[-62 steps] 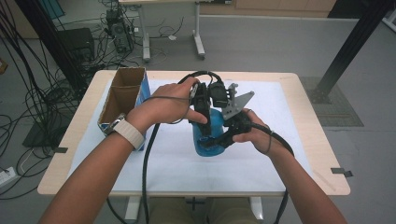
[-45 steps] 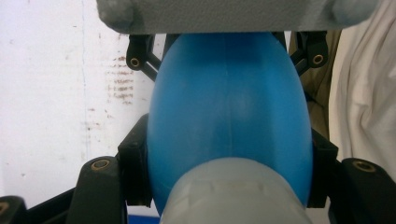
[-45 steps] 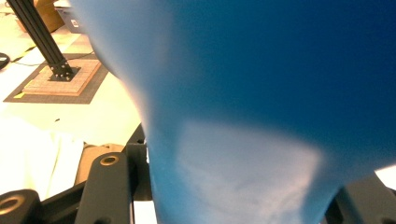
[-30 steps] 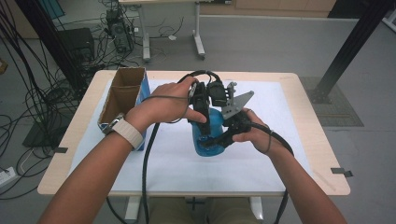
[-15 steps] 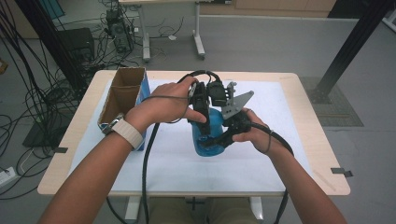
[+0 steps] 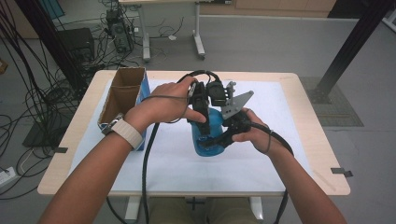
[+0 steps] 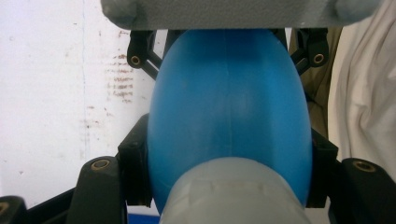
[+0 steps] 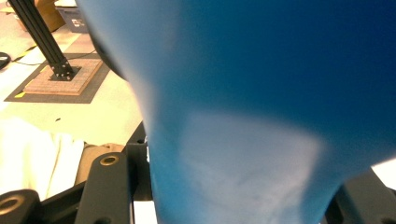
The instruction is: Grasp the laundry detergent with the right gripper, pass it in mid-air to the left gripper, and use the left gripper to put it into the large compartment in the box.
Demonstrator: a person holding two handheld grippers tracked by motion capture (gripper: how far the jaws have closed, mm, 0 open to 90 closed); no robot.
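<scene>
High view: blue bottle (image 6: pixel 208 135) stands on white mat (image 6: pixel 280 140), right between my claws. Left claw (image 6: pixel 198 109) clamped on top part, right claw (image 6: pixel 229 133) clamped lower down. I keep both squeezes firm, hands steady, bottle straight up. Box (image 6: pixel 122 100) sits off beside left claw.

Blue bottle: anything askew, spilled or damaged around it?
Nothing spilled or broken. The blue bottle stands upright on the white sheet, clamped by the left tongs and the right tongs. The one oddity is faint brownish smudges on the sheet, seen in the left gripper view. The cardboard box looks intact.
</scene>
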